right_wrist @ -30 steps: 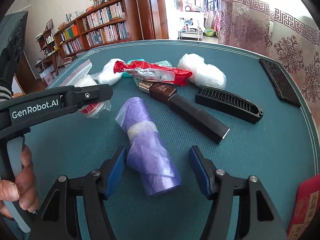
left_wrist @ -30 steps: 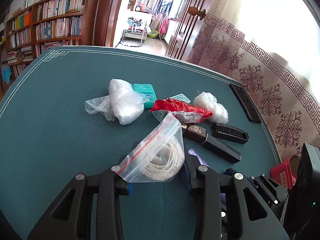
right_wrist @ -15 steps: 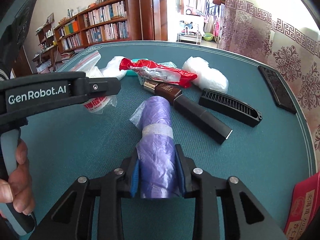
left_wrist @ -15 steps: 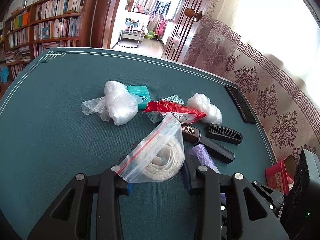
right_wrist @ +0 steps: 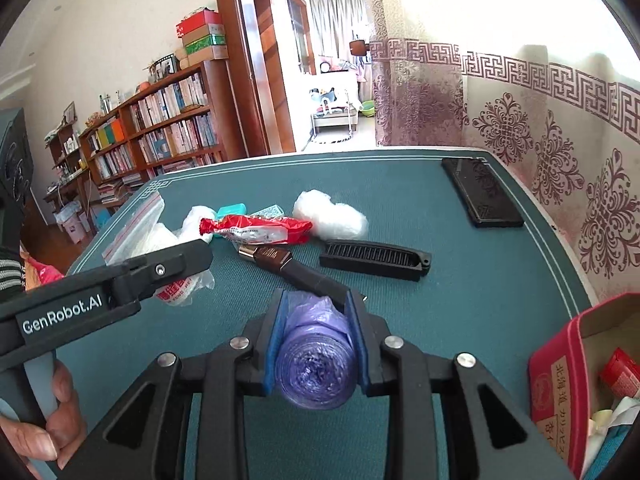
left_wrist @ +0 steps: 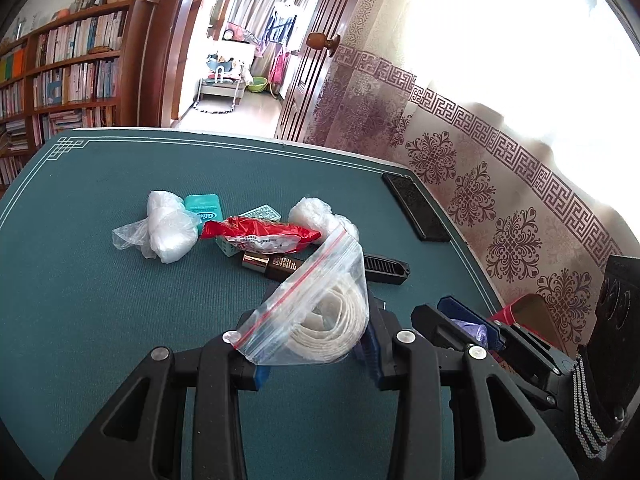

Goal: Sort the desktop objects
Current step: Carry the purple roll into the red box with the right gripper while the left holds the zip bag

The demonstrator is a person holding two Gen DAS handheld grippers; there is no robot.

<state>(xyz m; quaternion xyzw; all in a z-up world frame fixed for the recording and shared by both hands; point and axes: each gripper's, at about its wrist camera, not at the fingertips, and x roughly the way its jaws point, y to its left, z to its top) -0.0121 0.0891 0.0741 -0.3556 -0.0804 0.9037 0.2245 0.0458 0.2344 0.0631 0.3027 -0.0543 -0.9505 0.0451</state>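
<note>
Clear plastic: a zip bag [left_wrist: 316, 312] with a red seal strip, a coil of white band inside, pinched between the fingers of the left gripper [left_wrist: 314, 354] and lifted off the surface.
Left fingers: narrow, closed on the bag's lower corner — blue pads show at each side of it.
Purple plastic: a roll of bin bags [right_wrist: 316, 364] clamped between the blue pads of the right gripper [right_wrist: 316, 344], its spiral end facing the camera.
Right fingers: narrow, tight against both flanks of the roll — the roll sits clear of the surface.
Surface [left_wrist: 80, 280]: green felt with a white border line.
Ahead of the left fingers: a dark brown tube [left_wrist: 272, 266] just beyond the bag, then a red snack packet [left_wrist: 260, 236] lying across it; a black comb [left_wrist: 384, 270] to the right behind the bag.
Farther ahead, left: a bunched clear bag [left_wrist: 166, 232] touching a teal box [left_wrist: 204, 208].
Farther ahead, right: a white plastic bundle [left_wrist: 320, 214] behind the packet; a black flat case [left_wrist: 416, 206] near the surface edge, well apart from the rest.
Right of the right fingers: a red box [right_wrist: 568, 380], open, at the surface edge.
Left of the right fingers: the left gripper with its bag, held by a hand [right_wrist: 52, 412].
</note>
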